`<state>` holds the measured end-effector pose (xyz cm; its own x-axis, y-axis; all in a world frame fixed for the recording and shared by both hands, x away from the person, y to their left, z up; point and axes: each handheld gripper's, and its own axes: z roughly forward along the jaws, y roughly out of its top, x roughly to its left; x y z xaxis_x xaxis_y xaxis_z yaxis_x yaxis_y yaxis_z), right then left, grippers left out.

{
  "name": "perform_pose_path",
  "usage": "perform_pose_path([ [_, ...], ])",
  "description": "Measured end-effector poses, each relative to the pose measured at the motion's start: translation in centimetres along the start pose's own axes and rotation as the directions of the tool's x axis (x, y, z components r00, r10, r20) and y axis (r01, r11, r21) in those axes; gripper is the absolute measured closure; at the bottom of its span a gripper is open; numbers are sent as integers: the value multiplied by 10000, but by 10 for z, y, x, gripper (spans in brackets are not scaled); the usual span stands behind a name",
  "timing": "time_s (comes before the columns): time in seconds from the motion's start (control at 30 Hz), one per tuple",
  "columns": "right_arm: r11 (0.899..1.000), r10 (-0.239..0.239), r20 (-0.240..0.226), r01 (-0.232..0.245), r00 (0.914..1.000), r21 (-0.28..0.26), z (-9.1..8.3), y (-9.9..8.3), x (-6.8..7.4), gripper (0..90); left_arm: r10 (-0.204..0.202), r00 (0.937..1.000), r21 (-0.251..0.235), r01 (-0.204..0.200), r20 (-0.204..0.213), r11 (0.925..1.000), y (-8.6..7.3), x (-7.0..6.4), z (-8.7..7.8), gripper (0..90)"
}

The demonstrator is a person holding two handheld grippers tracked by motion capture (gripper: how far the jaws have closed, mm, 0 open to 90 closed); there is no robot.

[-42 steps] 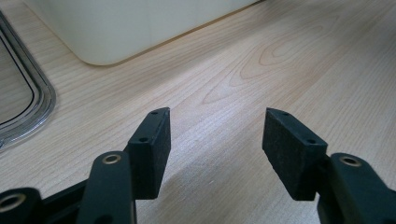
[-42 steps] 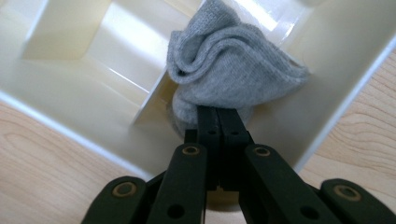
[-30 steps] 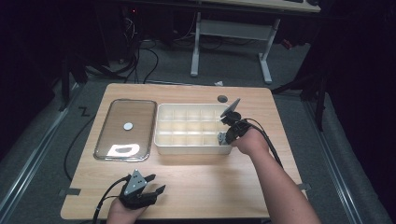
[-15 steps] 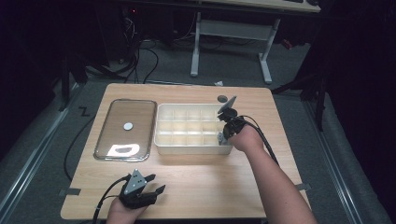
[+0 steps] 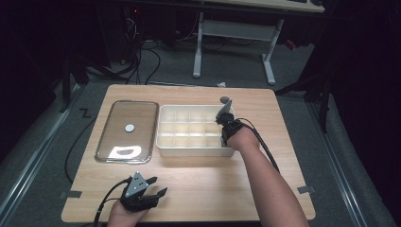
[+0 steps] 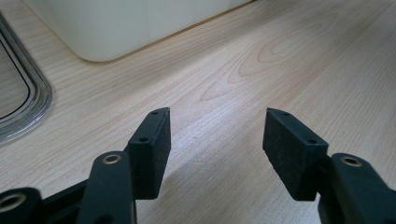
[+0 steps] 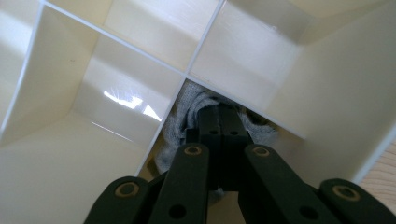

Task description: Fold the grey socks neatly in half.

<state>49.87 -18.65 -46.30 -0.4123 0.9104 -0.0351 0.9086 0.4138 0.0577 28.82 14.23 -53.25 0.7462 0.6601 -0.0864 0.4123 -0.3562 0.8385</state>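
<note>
The wooden counter carries everything, its pale grain running under both hands. On its far half sits a cream plastic compartment box, divided by thin walls into a grid of open cells, its long side parallel to the counter's front edge. Just beside the box, on the person's left, lies a clear rectangular lid with a raised rim and a small round white spot near its middle; a corner of that rim shows in the left gripper view, with the box's rounded front wall beyond. The right tongs are lowered into a cell at the right end of the box, against its outer wall, the forearm reaching in from the near edge. In the right gripper view these tongs are pressed together, clamped on a grey knitted cloth, which lies bunched in that cell at the crossing of two dividers. The left tongs rest low at the near left edge of the counter, well apart from the box; they stand wide apart with nothing between them but bare wood.
</note>
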Motion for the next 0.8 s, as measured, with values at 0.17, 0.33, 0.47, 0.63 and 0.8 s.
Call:
perform_pose_path([
  [0.17,9999,38,-37,-37,10000,166,4,2,0,900,16,10000,25,-16,9,10000,0,0,0,426],
  [0.33,10000,-36,-15,36,10000,30,5,0,0,900,35,10000,49,-35,6,10000,1,-1,1,425],
  [0.47,9997,-125,81,126,9999,-191,2,-3,1,900,48,10000,99,-48,56,9999,1,0,2,425],
  [0.63,9983,-35,-16,34,10000,-586,-11,-11,-1,842,67,10000,45,-67,35,10000,1,-1,1,424],
  [0.8,9916,-28,-472,-34,9989,-1293,-28,-22,-2,761,48,10000,52,-48,44,10000,0,0,0,423],
])
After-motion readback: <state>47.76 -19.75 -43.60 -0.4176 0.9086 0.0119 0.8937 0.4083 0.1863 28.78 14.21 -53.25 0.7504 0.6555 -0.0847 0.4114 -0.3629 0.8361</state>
